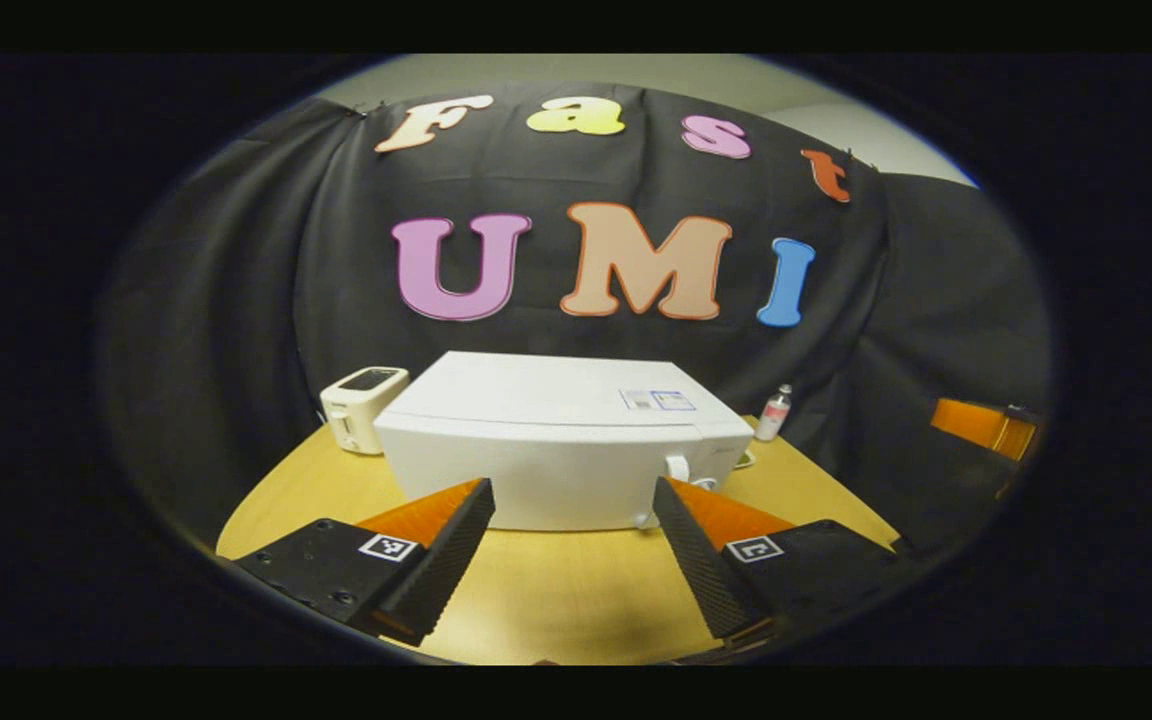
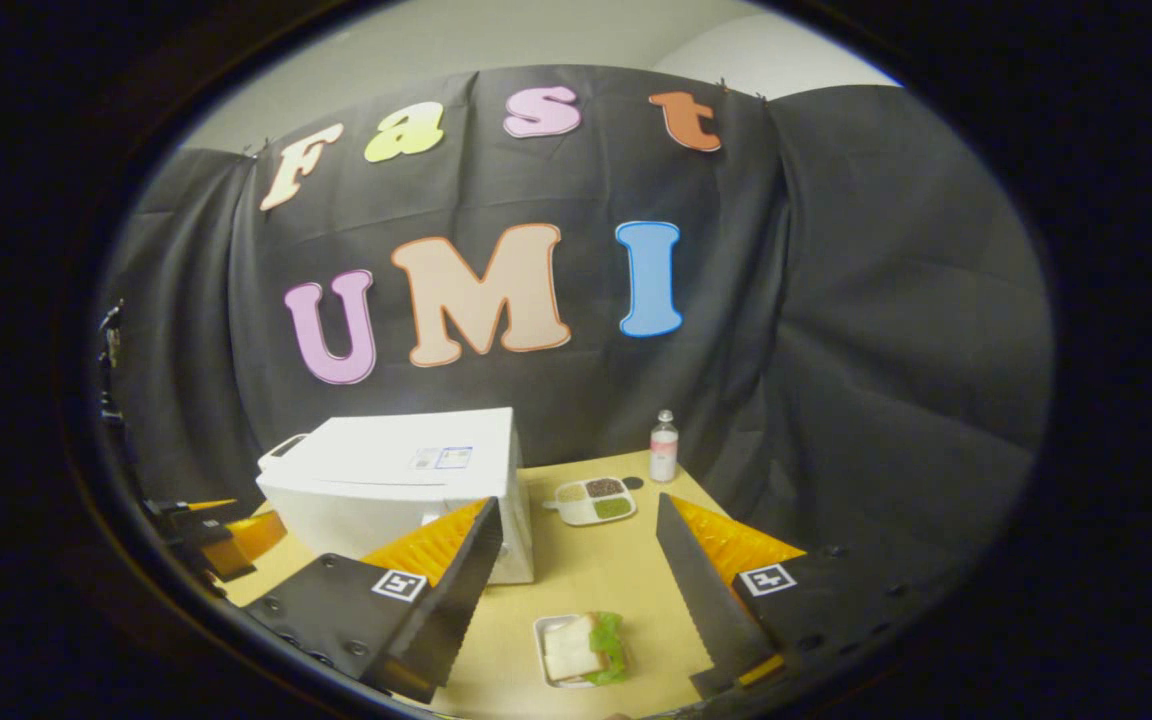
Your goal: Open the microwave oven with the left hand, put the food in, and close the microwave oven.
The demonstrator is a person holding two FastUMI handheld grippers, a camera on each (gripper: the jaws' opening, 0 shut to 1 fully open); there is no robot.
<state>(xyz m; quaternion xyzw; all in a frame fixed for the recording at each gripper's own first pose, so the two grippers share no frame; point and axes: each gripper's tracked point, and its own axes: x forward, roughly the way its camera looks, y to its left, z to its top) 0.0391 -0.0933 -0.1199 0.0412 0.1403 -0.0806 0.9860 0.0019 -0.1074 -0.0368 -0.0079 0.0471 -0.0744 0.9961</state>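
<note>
In the left gripper view the left gripper (image 1: 572,545) has its fingers (image 1: 448,550) spread wide apart with nothing between them, hovering over bare bench (image 1: 556,600). Just beyond the fingertips stands the microwave (image 1: 566,440), white, its door closed; its front fills the gap between the two fingers. Past the left finger, beside the microwave, sits a small white toaster (image 1: 361,405). Beyond the right finger, near the back wall, stands a little bottle (image 1: 774,412).

In the right gripper view the right gripper (image 2: 576,585) is likewise open — fingers well apart, holding nothing. Between them, close in, lies the sandwich (image 2: 586,648) on a small tray (image 2: 542,640), resting on the bench (image 2: 596,570). The microwave (image 2: 396,480) sits beyond the left finger, which overlaps its near corner. Farther on, between the fingers, is a divided dish (image 2: 591,500) — and behind it the bottle (image 2: 664,446). At the far left edge the other gripper (image 2: 221,535) shows.
</note>
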